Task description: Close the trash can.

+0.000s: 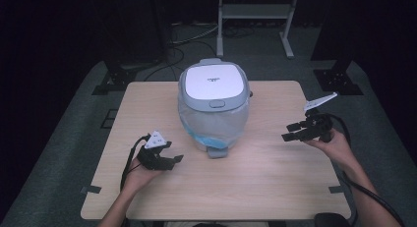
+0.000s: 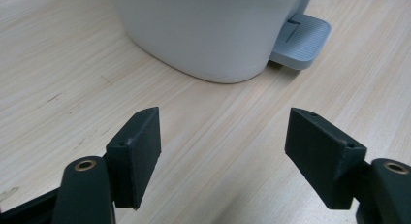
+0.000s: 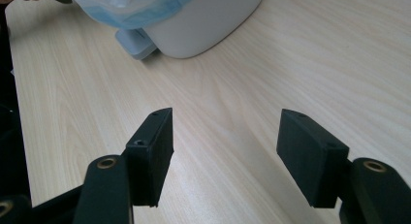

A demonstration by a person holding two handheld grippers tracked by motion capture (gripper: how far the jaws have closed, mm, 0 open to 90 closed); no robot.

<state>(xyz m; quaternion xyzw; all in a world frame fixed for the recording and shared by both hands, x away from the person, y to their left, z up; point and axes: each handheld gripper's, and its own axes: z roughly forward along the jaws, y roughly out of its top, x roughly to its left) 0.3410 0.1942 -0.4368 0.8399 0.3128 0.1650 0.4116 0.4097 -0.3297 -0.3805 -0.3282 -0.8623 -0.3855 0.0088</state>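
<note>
A small white pedal bin (image 1: 214,106) with a grey-rimmed shut lid stands at the middle back of the wooden table (image 1: 265,183). A clear liner with a blue edge (image 1: 210,140) hangs down over its body, and its grey foot pedal (image 1: 217,152) points toward me. My left gripper (image 1: 173,159) lies low at the front left, open and empty, aimed at the bin's base (image 2: 208,40) and pedal (image 2: 303,42). My right gripper (image 1: 290,132) hovers at the right, open and empty, pointing left at the bin (image 3: 203,25). Both pairs of jaws stand wide apart over bare wood.
Dark floor with cables and black stand feet (image 1: 113,79) surrounds the table. A white metal frame (image 1: 255,13) stands behind it. Tape tabs (image 1: 91,189) mark the table's front corners. Bare wood lies between the bin and the front edge.
</note>
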